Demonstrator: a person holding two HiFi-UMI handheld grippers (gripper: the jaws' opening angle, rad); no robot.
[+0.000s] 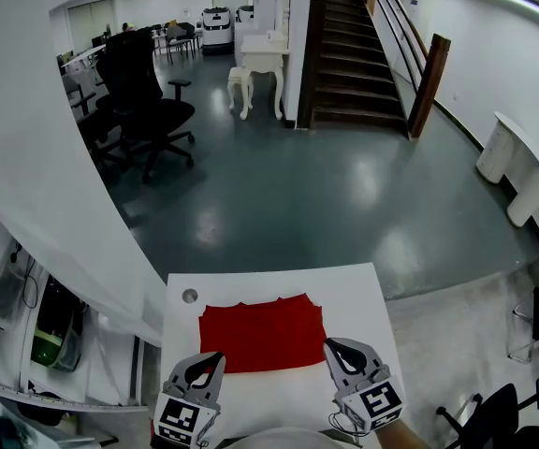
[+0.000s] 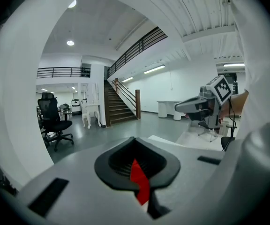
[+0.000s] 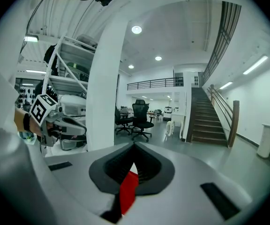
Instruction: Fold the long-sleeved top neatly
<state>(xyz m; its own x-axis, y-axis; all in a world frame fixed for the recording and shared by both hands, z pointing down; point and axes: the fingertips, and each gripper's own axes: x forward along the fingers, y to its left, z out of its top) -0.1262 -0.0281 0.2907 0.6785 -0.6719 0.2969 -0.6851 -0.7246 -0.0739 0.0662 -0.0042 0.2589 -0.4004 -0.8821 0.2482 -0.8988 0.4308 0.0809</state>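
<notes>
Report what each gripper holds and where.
The red top: left gripper pinches its near left corner, right gripper its near right corner.

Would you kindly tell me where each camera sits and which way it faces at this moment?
Head view: on the person's head, looking steeply down at the red top on the white table; left gripper and right gripper show.
Left gripper view: on that gripper, looking along its jaws, shut on the top; right gripper at right.
Right gripper view: likewise; left gripper at left.
Both gripper views share the staircase.
</notes>
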